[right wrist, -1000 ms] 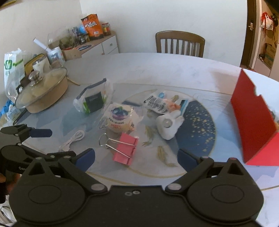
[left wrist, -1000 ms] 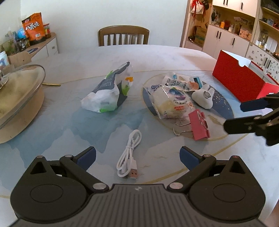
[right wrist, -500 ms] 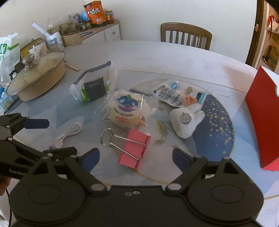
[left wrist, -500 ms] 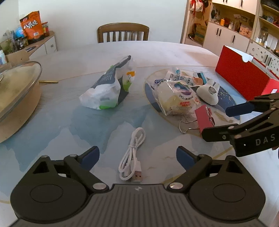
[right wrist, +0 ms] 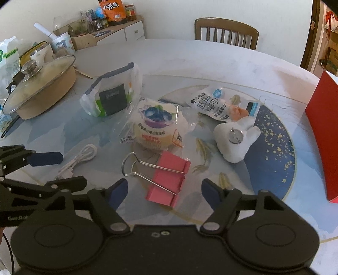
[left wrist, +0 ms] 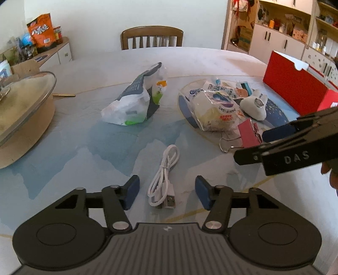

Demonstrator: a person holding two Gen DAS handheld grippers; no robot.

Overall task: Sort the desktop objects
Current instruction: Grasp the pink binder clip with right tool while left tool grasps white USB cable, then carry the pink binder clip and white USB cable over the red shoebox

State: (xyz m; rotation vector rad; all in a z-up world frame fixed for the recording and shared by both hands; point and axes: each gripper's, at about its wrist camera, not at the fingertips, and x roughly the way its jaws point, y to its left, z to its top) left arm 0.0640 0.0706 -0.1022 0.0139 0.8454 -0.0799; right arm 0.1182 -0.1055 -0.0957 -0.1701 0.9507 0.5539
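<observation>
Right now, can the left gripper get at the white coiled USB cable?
Probably yes: the white coiled USB cable lies flat between the closing left gripper fingers, untouched, nothing over it; the right gripper is off to the side.

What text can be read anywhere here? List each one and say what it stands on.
"DAS": white letters on the right gripper arm, in the left wrist view.
"GenRo", cut off: on the left gripper arm, in the right wrist view.
"八爪烧": orange snack bag on the sideboard.
"低脂", then large characters only partly clear: white food pouch.
Blueberry bun wrapper: Chinese lines too blurred.
Dark label on the white bag: too blurred.
</observation>
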